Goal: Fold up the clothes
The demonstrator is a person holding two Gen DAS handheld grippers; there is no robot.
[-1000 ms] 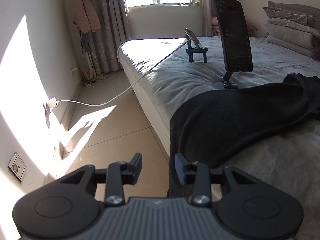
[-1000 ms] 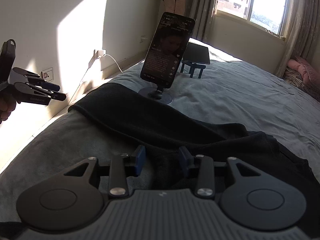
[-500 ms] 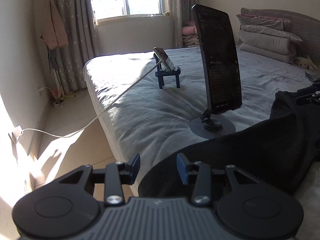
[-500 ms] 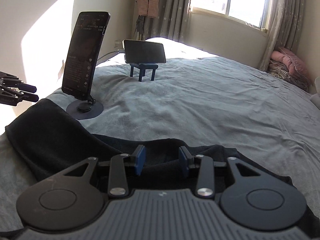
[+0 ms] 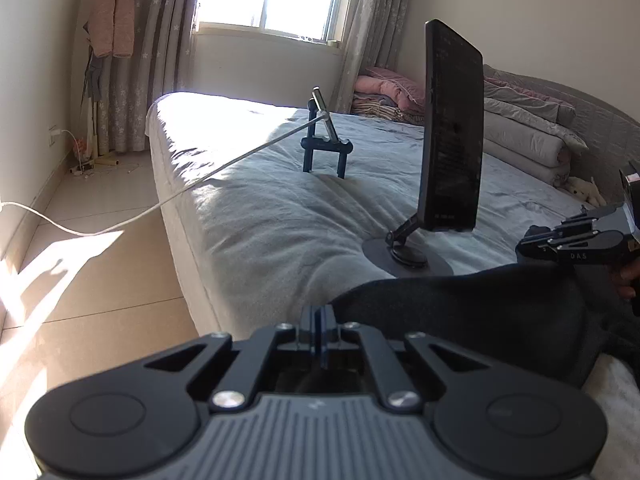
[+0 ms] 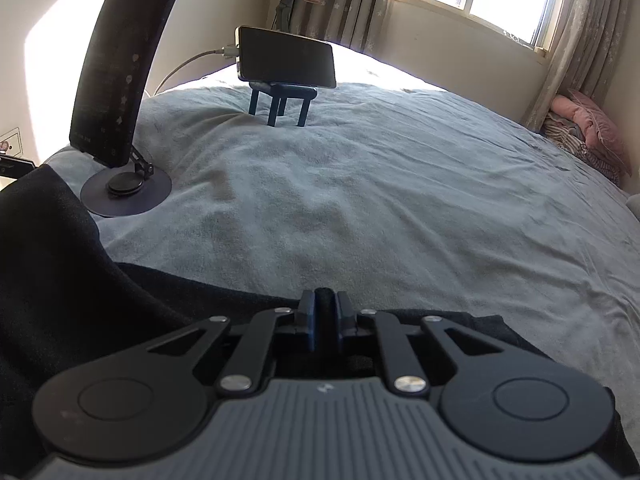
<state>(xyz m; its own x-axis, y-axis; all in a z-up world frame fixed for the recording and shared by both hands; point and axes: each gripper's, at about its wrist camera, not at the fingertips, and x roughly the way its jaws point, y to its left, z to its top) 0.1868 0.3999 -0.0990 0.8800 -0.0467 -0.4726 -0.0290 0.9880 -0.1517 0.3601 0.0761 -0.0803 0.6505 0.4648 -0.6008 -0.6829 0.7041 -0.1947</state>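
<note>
Two grippers work one dark garment (image 5: 472,312) spread across the near part of the grey bed (image 6: 380,200). The left gripper (image 5: 319,316) has its jaws pressed together at the garment's edge near the bed's side, apparently pinching cloth, though the fold there is hard to see. The right gripper (image 6: 323,304) nips a dark fold. A tall phone (image 5: 450,128) on a round stand rises just beyond the garment.

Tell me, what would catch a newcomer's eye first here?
Probably the tall phone upright on its round stand, near the bed's edge. Then the black garment lying in the foreground, with the left gripper and the right gripper each pinched shut on its edge.
</note>
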